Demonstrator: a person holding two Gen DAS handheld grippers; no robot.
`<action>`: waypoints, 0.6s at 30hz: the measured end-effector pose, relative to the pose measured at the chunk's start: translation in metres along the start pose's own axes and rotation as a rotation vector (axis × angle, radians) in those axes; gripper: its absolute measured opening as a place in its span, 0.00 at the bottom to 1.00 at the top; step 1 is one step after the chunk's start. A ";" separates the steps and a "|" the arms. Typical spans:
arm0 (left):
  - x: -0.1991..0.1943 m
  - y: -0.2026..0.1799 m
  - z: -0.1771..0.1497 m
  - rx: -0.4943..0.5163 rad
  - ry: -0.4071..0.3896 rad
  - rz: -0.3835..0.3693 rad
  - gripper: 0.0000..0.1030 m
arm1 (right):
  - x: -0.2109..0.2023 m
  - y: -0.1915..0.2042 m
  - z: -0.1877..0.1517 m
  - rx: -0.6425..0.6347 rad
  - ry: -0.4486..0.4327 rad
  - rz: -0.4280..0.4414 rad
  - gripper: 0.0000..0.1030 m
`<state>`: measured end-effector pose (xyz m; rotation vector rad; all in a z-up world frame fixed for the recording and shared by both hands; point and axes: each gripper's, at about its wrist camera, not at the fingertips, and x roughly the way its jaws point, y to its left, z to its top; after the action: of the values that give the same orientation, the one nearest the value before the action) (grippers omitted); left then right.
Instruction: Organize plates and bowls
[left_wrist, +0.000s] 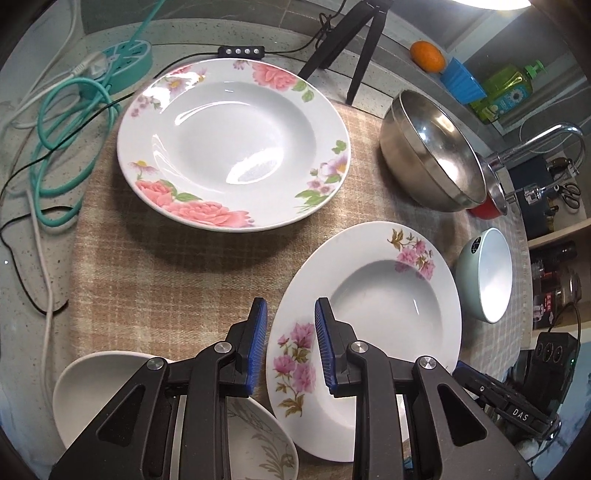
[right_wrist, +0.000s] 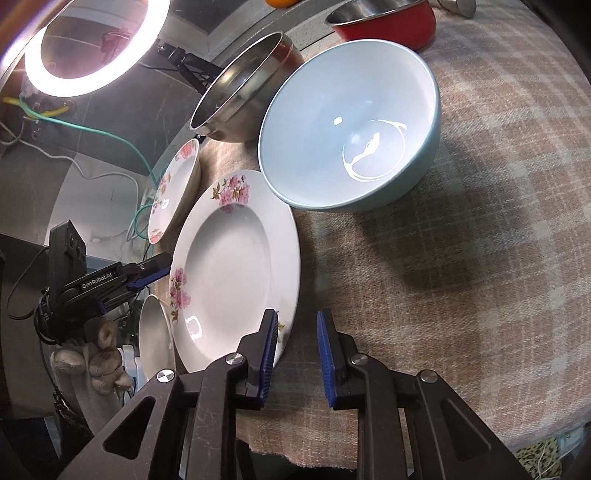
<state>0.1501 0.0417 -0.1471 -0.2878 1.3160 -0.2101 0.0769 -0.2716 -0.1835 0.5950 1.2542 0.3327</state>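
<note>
A plaid cloth (left_wrist: 207, 266) covers the table (left_wrist: 44, 229) and carries all the dishes. Largest is the rose-rimmed plate (left_wrist: 232, 146), lying flat toward the far side of the cloth. Nearer sits the pink-blossom plate (left_wrist: 369, 291), with the steel bowl (left_wrist: 432, 151) beyond it and the pale blue bowl (right_wrist: 351, 125) just beside its rim. A white bowl (left_wrist: 92, 391) and a small leaf-patterned dish (left_wrist: 266, 446) lie at the near left edge, partly hidden under the left gripper.

The left gripper (left_wrist: 290, 347) has its jaws apart and holds nothing; it straddles the near left rim of the pink-blossom plate, though actual contact cannot be told. In the right wrist view a gloved hand (right_wrist: 99, 354) grips its handle from below.

The right gripper (right_wrist: 297, 354) is likewise parted and empty, its left finger over that same plate's near edge, its right finger above bare cloth.
</note>
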 end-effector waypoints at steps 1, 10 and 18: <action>0.001 0.000 0.000 0.003 0.003 0.002 0.24 | 0.001 0.001 0.000 -0.002 0.004 0.003 0.17; 0.011 -0.001 0.006 0.006 0.037 -0.003 0.21 | 0.006 0.005 0.002 -0.008 0.016 0.015 0.15; 0.013 -0.001 0.008 0.015 0.052 -0.024 0.20 | 0.010 0.003 0.003 0.006 0.035 0.036 0.10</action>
<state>0.1609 0.0376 -0.1574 -0.2868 1.3627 -0.2494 0.0828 -0.2642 -0.1889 0.6203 1.2794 0.3708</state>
